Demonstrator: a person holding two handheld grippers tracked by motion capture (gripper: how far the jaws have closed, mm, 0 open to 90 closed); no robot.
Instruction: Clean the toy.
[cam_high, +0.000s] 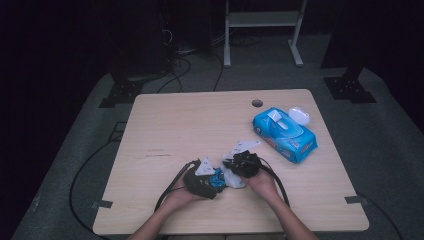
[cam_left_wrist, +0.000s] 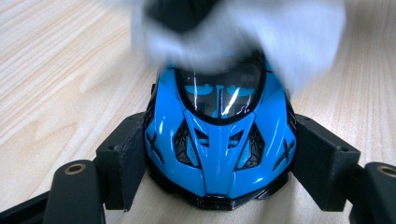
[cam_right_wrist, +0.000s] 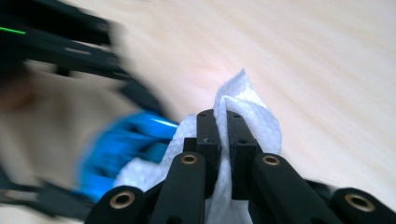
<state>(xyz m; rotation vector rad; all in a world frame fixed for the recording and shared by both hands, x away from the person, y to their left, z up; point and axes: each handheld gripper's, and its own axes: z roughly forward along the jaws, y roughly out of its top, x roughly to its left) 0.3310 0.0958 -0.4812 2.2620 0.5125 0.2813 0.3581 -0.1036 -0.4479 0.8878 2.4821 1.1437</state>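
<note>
While the left claw (cam_left_wrist: 219, 154) grips the blue toy car (cam_left_wrist: 219, 140), the right claw's (cam_right_wrist: 223, 135) pinched white wipe (cam_right_wrist: 252, 116) hides its roof.

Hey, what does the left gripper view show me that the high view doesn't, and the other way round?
Left gripper view alone: the blue toy car close up, its windshield and front vents, clamped at its sides between the left gripper jaws.

High view alone: the blue wipes pack with its lid open, the cable hole, both hands, and the right gripper.

Both: the white wipe against the car, on the wooden table.
</note>
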